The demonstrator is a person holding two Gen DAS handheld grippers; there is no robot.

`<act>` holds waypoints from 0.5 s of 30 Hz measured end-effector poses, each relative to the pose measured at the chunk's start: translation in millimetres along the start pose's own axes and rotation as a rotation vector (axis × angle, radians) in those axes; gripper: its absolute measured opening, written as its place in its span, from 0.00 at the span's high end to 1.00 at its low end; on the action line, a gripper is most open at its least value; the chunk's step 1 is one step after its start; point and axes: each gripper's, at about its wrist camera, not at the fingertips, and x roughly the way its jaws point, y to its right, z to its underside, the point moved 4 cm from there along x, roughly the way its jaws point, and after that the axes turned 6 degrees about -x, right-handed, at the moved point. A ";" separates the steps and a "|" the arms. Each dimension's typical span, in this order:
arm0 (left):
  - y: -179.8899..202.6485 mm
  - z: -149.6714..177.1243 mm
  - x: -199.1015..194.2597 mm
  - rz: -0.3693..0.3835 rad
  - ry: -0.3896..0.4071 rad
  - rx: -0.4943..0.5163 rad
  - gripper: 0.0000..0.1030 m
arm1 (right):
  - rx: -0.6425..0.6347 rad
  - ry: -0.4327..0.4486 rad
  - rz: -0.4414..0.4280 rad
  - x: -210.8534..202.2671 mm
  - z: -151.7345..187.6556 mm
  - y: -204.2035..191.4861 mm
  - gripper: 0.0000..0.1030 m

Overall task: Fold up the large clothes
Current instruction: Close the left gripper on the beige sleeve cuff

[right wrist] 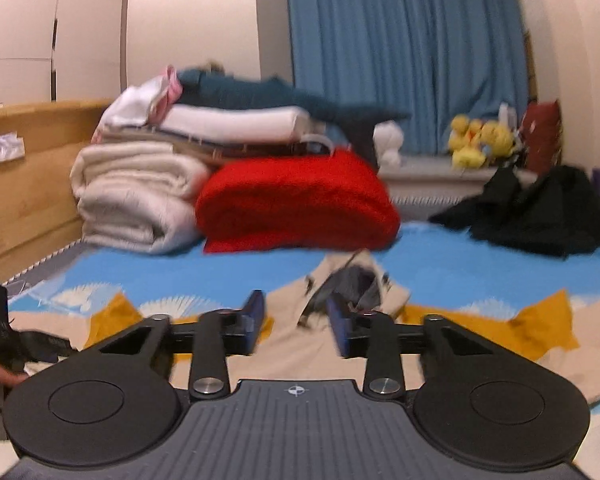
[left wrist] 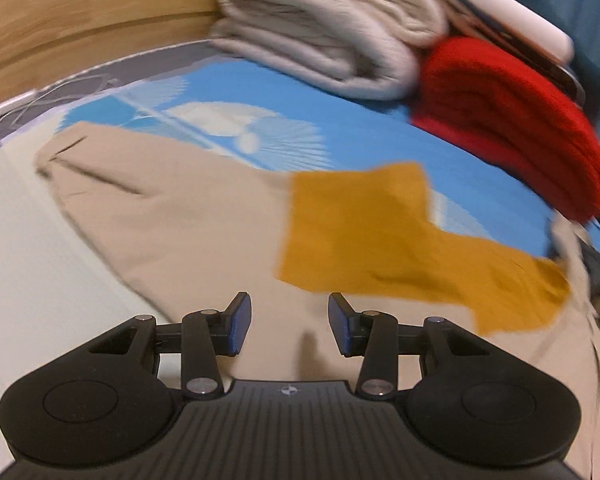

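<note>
Both grippers hang over the bed with their blue-padded fingers spread apart and nothing between them. From where I stand, the left gripper [left wrist: 290, 324] hovers low above a beige garment [left wrist: 180, 220] that lies spread flat on the blue bedsheet [left wrist: 340, 128], its fabric running under the fingers and away to the left. Just ahead and to the right of those fingers a mustard-yellow panel [left wrist: 364, 236] of the same garment lies flat, its far corner reaching onto the sheet. Past it, at the head of the bed, a folded cream blanket [left wrist: 324, 40] sits against the wooden headboard [left wrist: 80, 24], with a folded red blanket [left wrist: 512, 120] touching its right side.

Seen from the right gripper [right wrist: 296, 324], the garment lies directly below and ahead, and its collar [right wrist: 352, 280] is bunched up just beyond the fingertips, grey lining showing inside. Mustard patches show on either side, one at the left [right wrist: 116, 316] and a larger one at the right [right wrist: 540, 328]. Behind stand the cream blanket [right wrist: 132, 200] and red blanket [right wrist: 296, 204], with more folded bedding stacked on top. Further right, a heap of black clothes [right wrist: 540, 216] lies on the sheet, and yellow plush toys [right wrist: 480, 140] sit on the sill before a blue curtain [right wrist: 412, 48].
</note>
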 end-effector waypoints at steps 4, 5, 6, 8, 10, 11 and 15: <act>-43.4 -14.0 12.5 -0.034 -0.077 -0.130 0.53 | 0.022 -0.045 0.000 12.9 2.7 3.5 0.86; -56.6 -18.8 15.9 -0.048 -0.072 -0.164 0.52 | 0.042 -0.061 0.000 16.9 3.1 5.2 0.86; -68.7 -23.0 19.5 -0.060 -0.068 -0.196 0.51 | 0.054 -0.072 -0.001 20.2 4.3 6.9 0.86; -93.5 -29.7 25.7 -0.081 -0.063 -0.274 0.50 | 0.060 -0.089 0.007 25.5 4.2 7.1 0.85; -116.3 -34.5 31.7 -0.089 -0.062 -0.342 0.50 | 0.060 -0.099 0.003 28.8 6.0 7.0 0.85; -128.5 -37.2 35.3 -0.092 -0.057 -0.380 0.50 | 0.059 -0.106 -0.007 30.5 6.9 5.9 0.85; -164.0 -43.4 49.2 -0.106 -0.043 -0.504 0.50 | 0.035 -0.146 -0.019 37.2 16.8 3.1 0.85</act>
